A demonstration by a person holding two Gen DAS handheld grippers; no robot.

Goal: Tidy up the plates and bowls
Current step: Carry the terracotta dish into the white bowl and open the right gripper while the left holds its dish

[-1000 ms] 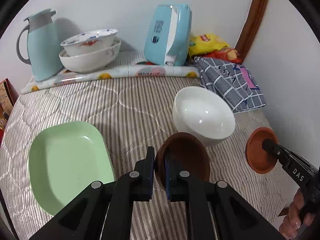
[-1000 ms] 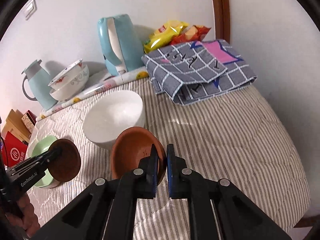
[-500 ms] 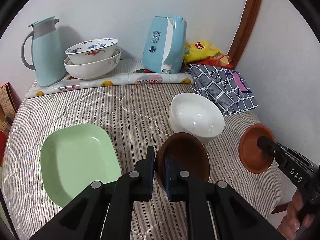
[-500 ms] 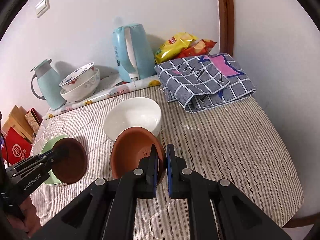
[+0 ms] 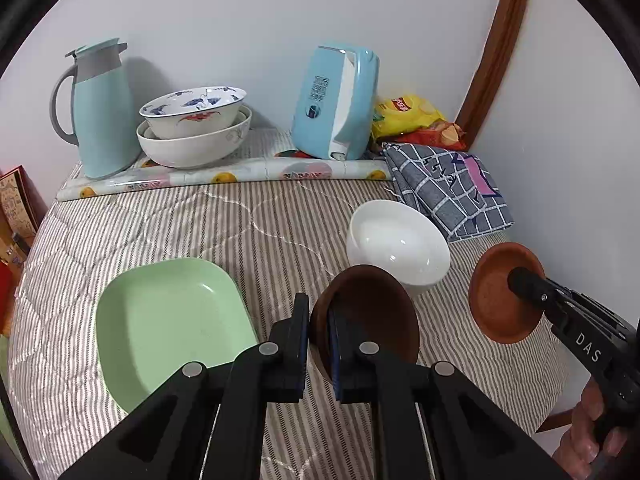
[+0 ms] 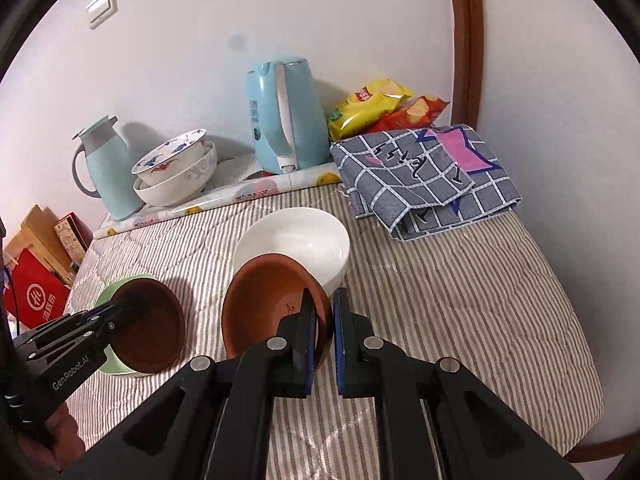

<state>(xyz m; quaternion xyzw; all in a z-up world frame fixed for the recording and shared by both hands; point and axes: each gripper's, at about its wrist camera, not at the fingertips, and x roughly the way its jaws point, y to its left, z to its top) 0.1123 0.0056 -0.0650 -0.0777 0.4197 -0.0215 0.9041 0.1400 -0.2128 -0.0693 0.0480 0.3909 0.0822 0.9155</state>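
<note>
Above striped cloth (image 5: pixel 248 232), tongs (image 5: pixel 318 320) grip saucer (image 5: pixel 372 312)

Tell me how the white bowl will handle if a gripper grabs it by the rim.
The white bowl looks glazed and glossy, so its rim may be slippery between fingers. It seems thick-walled and deep, probably heavy for a rim pinch, and likely to tilt. It sits on a soft quilted cover, so a push may rock it rather than slide it. It is probably ceramic and may chip.

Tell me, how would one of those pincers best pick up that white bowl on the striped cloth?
Probably by the rim. The white bowl stands upright and open, too wide to span, so one finger goes inside the wall, one outside, coming down from above on its near side, clear of the folded cloth behind.
</note>
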